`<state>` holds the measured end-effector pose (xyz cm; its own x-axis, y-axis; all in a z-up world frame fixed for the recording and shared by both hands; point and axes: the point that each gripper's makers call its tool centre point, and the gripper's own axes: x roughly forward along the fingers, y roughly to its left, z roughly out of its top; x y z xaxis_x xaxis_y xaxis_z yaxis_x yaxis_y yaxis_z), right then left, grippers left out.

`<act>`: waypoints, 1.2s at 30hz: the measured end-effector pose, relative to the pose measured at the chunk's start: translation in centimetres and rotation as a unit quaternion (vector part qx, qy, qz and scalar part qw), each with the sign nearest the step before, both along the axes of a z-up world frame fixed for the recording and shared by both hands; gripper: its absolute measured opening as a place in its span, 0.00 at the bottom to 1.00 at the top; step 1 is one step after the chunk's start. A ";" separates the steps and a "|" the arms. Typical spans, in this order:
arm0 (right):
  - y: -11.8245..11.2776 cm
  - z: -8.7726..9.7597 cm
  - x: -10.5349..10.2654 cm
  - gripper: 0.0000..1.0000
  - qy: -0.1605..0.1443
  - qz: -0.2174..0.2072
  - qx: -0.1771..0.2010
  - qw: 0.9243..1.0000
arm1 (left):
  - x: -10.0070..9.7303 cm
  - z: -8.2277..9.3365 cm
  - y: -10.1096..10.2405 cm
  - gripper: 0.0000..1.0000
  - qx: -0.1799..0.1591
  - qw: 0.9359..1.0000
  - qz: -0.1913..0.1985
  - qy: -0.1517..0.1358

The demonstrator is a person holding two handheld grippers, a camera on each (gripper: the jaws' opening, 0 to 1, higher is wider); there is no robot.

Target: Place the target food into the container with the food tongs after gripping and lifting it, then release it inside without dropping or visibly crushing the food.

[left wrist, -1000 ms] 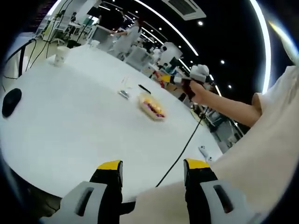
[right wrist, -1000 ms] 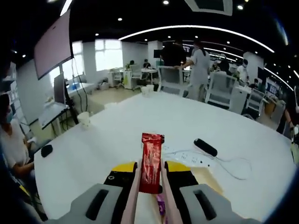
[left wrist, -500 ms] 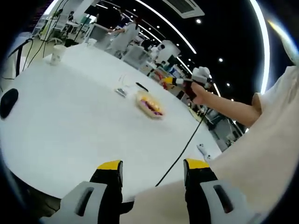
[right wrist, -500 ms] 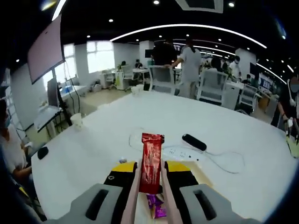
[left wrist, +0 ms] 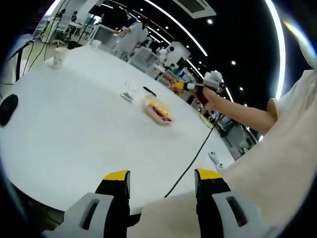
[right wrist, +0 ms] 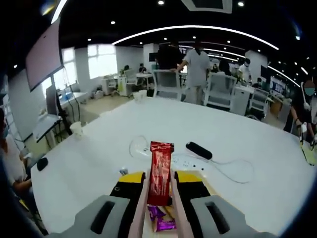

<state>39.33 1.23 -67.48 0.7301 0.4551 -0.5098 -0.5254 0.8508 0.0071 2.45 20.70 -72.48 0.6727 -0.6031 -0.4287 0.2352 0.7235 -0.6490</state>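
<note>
Two views share one white round worktop (left wrist: pixel 74 144). In the right gripper view, the right hand-held gripper (right wrist: pixel 159 191) is clenched on a pair of pale pink food tongs (right wrist: pixel 140 208), whose two arms run up between the yellow-tipped jaws. The tongs pinch a red wrapped snack bar (right wrist: pixel 160 172), which stands upright above the jaw tips at 12 o'clock. Just under the tongs, at 6 o'clock, purple-wrapped sweets (right wrist: pixel 161 218) lie in a shallow container (right wrist: pixel 209 189); only a pale strip of its rim is visible past the jaws. So the snack bar is held in the air over the container, not resting in it.

Beyond the bar a white power strip (right wrist: pixel 190 162) lies on the worktop with a white cable looping off toward 3 o'clock, and a black oblong object (right wrist: pixel 198 150) sits just behind it. A paper cup (right wrist: pixel 77 129) stands toward 10 o'clock, and a black mouse (right wrist: pixel 42 163) lies near the worktop edge at 9 o'clock. Further off, people stand among office chairs and desks.

In the left gripper view, the left hand-held gripper (left wrist: pixel 161 184) hangs released, its jaws wide apart and gripping nothing, low over the near edge of the worktop. A black cable (left wrist: pixel 193 161) runs across the worktop toward 1 o'clock. Mid-worktop, the container (left wrist: pixel 158 111) holds yellow and purple food. Past it, at 2 o'clock, the person's hand (left wrist: pixel 210 96) carries the right gripper above the far side.
</note>
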 end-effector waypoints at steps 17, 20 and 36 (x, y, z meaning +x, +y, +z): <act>-0.8 -0.2 0.3 0.22 0.006 -0.009 0.000 1.000 | 0.2 0.0 0.0 0.52 -0.001 1.000 -0.002 -0.001; -1.0 -0.2 0.4 0.22 0.007 -0.010 0.000 1.000 | 0.2 0.0 0.0 0.52 -0.001 1.000 -0.003 0.000; -1.3 -0.5 0.7 0.23 0.008 -0.015 0.000 1.000 | 0.3 -0.2 0.0 0.52 -0.004 1.000 -0.003 0.001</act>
